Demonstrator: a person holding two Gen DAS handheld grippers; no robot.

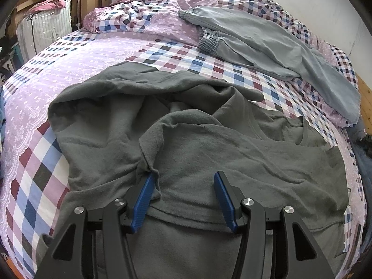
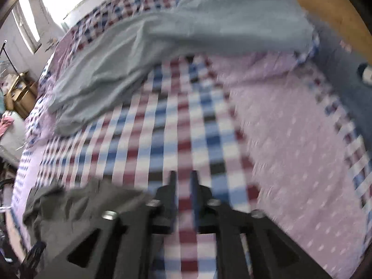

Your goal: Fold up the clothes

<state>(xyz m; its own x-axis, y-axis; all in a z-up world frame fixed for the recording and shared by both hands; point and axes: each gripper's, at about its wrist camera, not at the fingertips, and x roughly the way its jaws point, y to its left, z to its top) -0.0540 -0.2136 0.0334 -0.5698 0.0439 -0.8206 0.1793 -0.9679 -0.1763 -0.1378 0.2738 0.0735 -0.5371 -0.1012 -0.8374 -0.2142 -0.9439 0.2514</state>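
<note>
Now mid-fold: dark grey shirt [image 1: 197,144] rumpled on bed [image 1: 34,107]. My left gripper [image 1: 183,176] fingers released over shirt, touching hem fold. Right gripper [image 2: 182,179] blurred, fingers narrowly parted, empty. Next: pinch sleeve edge, smooth flat.

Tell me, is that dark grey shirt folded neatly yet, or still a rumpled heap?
Still rumpled. The shirt lies bunched and creased on the bed, one flap doubled loosely over, edges uneven, no tidy fold.
</note>
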